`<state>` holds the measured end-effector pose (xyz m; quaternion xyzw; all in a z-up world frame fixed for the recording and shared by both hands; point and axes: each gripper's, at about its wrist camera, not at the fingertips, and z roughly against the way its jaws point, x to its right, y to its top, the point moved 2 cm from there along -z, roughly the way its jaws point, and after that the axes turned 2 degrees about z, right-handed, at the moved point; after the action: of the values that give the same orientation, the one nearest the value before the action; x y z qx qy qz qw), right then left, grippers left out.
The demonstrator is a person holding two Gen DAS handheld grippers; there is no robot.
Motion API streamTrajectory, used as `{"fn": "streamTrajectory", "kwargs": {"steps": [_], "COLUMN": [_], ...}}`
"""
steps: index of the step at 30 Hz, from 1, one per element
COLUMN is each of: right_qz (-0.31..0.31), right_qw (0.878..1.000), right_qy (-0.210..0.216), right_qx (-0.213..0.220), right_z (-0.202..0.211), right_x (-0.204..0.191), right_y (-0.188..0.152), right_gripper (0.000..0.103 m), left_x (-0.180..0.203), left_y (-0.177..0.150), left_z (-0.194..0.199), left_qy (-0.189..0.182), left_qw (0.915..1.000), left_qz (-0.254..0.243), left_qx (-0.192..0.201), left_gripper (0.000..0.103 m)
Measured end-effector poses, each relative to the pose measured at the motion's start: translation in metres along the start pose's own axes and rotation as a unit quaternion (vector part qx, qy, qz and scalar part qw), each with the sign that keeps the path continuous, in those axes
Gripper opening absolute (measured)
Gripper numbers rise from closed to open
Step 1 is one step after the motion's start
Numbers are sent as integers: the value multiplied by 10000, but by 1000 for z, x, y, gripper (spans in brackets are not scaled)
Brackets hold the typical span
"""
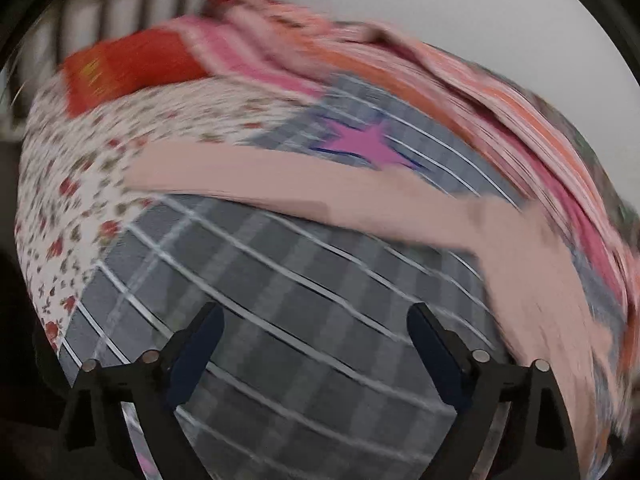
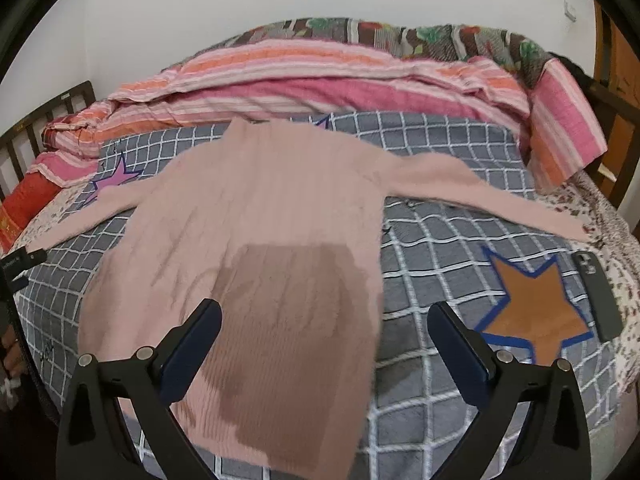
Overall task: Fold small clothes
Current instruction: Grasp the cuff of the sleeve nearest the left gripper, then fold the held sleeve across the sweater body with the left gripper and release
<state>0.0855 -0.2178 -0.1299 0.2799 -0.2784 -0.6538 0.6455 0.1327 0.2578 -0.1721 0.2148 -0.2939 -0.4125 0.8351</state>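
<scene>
A pale pink ribbed sweater (image 2: 264,216) lies spread flat on the grey checked blanket (image 2: 440,248), both sleeves stretched out to the sides. My right gripper (image 2: 324,316) is open and empty above the sweater's lower hem. In the left wrist view, which is blurred, the sweater's sleeve (image 1: 280,184) runs across the middle and its body lies at the right. My left gripper (image 1: 314,320) is open and empty over the bare checked blanket (image 1: 280,280), short of the sleeve.
A rolled pink and orange striped quilt (image 2: 340,80) lies along the far side by the white wall. A red pillow (image 1: 128,64) sits by the wooden headboard (image 2: 36,124). A dark phone (image 2: 598,296) lies at the right near an orange star patch (image 2: 536,312).
</scene>
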Motion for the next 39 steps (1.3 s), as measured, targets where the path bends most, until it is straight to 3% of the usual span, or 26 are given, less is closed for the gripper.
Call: {"fn": "streamTrajectory", "kwargs": {"steps": [2,4,7,12,15,18,20,24,28,33,39], "right_qz": [-57,-41,80,-125,-281,-166,-52,47,-37,-212,-586], "right_qw": [10000,9998,9995,9991,9987,9992,9996,9998,9996,9995,9982], "right_qy": [33,18,-72,102,210,183,134,155,283,222,41], "right_qx": [-64,-174,-300,-383,-378,-309,-251,-139,-80,61,134], "right_z": [-11,-24,-37,-48,-50,-51,-50,-46,-41,-31,-27], "right_x": [-2,-6,-13,-13,-10,-11,-10,-1,16,50,100], "right_y": [1,3,3,6,8,10,11,12,12,10,4], "right_gripper": [101,101,99,99,99,99,99,99,99,99,99], "left_x": [-22,-46,-68,-73,-77,-73,-57,-5,82,211,358], "left_y": [12,26,43,68,72,78,86,105,119,108,42], "left_z": [-13,-27,-45,-62,-64,-59,-53,-29,-2,11,-1], "left_qy": [131,277,188,427,664,874,893,642,173,-576,-1450], "left_qw": [9992,9970,9947,9932,9904,9892,9905,9909,9863,9709,9453], "left_qz": [361,695,972,980,1049,823,543,-49,-750,-1718,-2658], "left_qx": [104,194,276,464,604,841,894,1178,1461,1564,1215], "left_gripper": [83,71,65,51,37,7,7,7,7,7,7]}}
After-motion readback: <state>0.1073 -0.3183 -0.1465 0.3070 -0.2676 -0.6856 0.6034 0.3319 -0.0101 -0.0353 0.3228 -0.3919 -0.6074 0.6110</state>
